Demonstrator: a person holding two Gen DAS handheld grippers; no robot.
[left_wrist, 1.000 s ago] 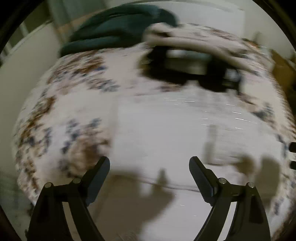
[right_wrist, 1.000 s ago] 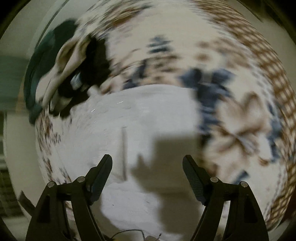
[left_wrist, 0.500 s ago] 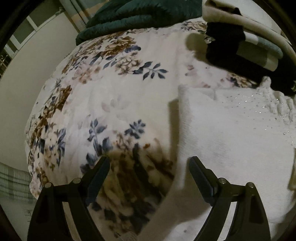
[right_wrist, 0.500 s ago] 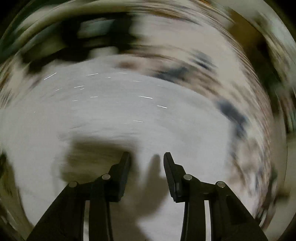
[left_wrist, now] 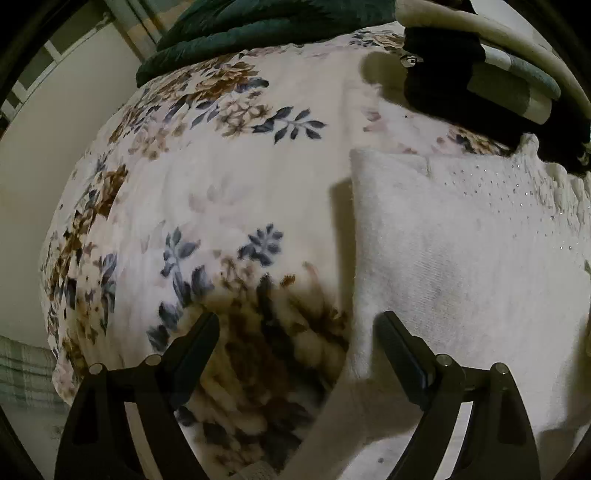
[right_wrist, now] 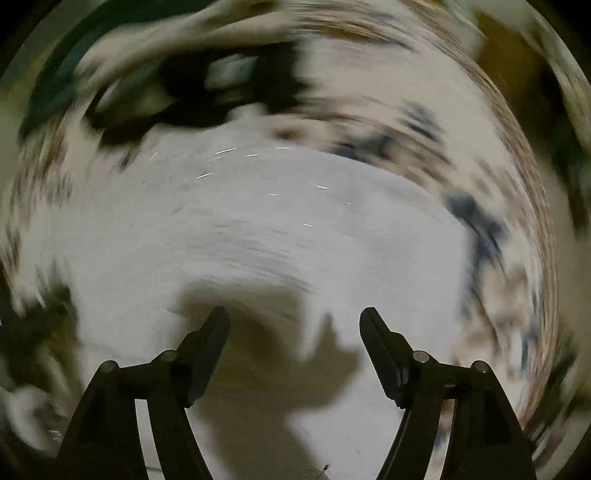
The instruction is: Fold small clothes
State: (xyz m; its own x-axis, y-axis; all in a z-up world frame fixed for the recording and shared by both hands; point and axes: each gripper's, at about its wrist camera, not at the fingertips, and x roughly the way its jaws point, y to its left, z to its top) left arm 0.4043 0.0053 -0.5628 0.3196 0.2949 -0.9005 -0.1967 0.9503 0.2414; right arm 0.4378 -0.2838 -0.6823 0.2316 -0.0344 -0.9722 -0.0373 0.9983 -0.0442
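Vs 1 s ago: left-wrist view then looked over the middle of the white garment, blurred; now it's sharp and sits at the garment's left edge, w/ floral cover under the left finger. Vs half a sec ago the left view is unchanged. Right-wrist view was pinched nearly closed half a sec ago; now the fingers are apart again, picture still smeared.

Left gripper (left_wrist: 297,325): fingers wide apart, nothing gripped; garment edge runs up between them, no pad pressing on it. Right gripper (right_wrist: 294,319): jaws opening, fingers spread over white cloth, nothing clamped as far as the blur allows.

Count: 1 white knit garment (left_wrist: 461,258) w/ small sparkly dots near its top, lying flat on the bed. 1 dark green blanket (left_wrist: 258,29) bunched at the far end. 1 pile of clothes (left_wrist: 480,81), black plus beige/grey-green pieces, just beyond the garment's top; can't split it further. 2 grippers.

Surface: bed w/ fluffy cream floral cover (left_wrist: 221,177), blue and brown flowers. Room: pale wall (left_wrist: 44,147) at left; dim light, hard shadows.
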